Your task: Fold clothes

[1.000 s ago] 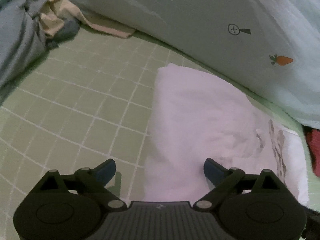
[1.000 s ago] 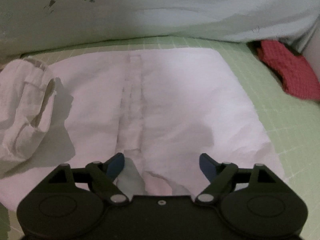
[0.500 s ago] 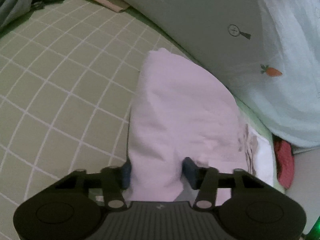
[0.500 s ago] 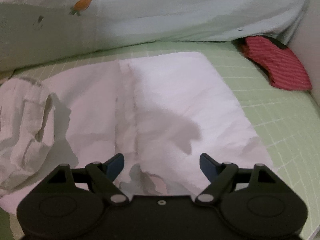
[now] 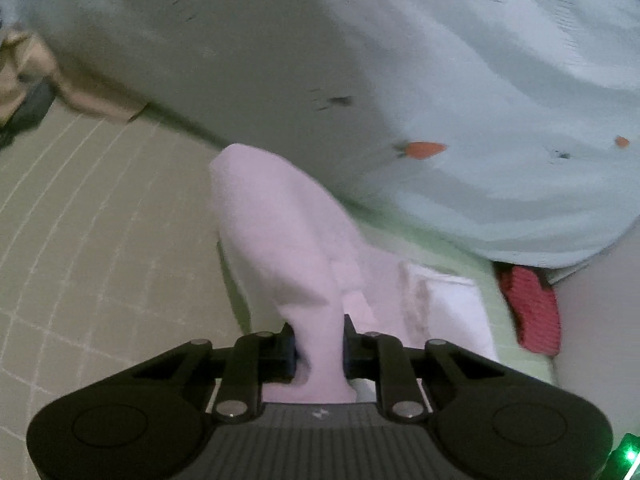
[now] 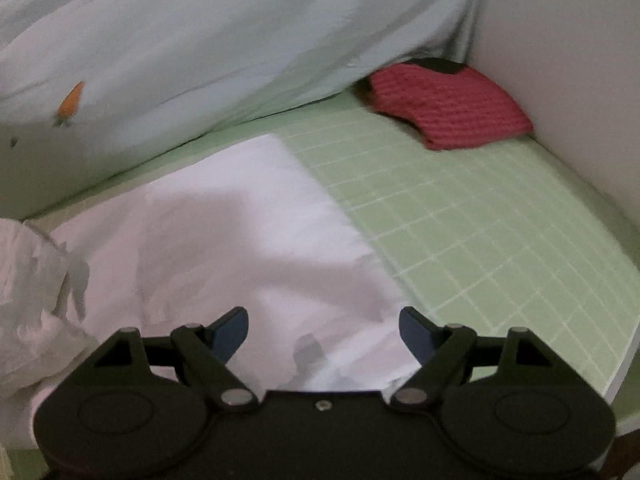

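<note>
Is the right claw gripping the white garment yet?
No, the right claw stands open above the white garment, its blue fingertips wide apart with no cloth pinched.

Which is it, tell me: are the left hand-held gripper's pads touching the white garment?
Touching. In the left wrist view the left hand-held gripper, whose jaws have just been closing, pinches a bunched fold of the white garment.

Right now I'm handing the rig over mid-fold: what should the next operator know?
Left gripper: jaws have just been closing, now pinching a bunched edge of the white garment and lifting it off the green grid sheet.
Right gripper: open, empty, above the part of the garment lying flat.
Red folded cloth sits in the far corner by the carrot-print bedding.
Done: edge picked up. Left: carry it across, lay it, smooth.
</note>
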Motion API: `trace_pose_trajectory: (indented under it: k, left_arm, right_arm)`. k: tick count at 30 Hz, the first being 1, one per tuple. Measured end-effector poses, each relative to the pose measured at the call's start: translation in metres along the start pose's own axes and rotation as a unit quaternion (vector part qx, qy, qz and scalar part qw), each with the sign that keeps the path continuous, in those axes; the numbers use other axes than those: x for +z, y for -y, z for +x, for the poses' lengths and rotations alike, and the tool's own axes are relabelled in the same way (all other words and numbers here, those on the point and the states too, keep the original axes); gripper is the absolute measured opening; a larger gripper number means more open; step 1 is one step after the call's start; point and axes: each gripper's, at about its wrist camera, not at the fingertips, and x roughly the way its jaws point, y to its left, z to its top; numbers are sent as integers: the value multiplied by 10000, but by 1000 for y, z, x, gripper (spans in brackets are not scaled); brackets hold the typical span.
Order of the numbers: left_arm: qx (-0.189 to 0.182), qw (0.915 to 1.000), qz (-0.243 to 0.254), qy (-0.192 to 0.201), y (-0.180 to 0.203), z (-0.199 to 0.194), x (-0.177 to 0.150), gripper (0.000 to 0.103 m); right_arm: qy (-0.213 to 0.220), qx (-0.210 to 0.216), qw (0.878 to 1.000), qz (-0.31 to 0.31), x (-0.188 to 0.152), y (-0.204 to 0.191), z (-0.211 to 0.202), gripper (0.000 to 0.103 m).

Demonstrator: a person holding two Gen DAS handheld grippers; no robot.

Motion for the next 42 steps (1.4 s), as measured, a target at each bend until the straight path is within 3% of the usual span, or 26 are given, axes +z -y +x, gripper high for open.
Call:
trace_pose_trajectory:
  k: [6,12,20,24,26,28,33,38,42]
  left_arm:
    - [125,9992,370,48,86,8,-12,20]
    - [341,9971,677,68,169,42,-36,20]
    - [812,9935,784,-138,240,86,-80,22]
    - [1081,9913,726,-175,253,100,-98,29]
    - [1128,9914,658,-109,255,97,-98,39]
    - [1024,9936,474,-45,255,89,-94,56]
    - [931,9945,377,311,259,57,-82,80]
    - [1312,9887,440,570,238,20,-73,82]
    - [1891,9803,382,433,199,6,-70,82]
  right_arm:
    - [-28,226,9991,361,17,62,15,83]
    - [-159,416,9984,357,31,127,32,83]
    - [-355,499,9979,198,38,196,55,83]
    - [-474,626,9967,205,42,218,62,83]
    - [-499,712,9960,187,45,224,66,83]
    - [-501,790,9955,131,46,227,68,83]
    - [-483,1062,9931,99,55,216,69,83]
    - [-385,1499,9879,-59,69,174,64,83]
    - [-201,1763,9839,-223,78,125,54,83]
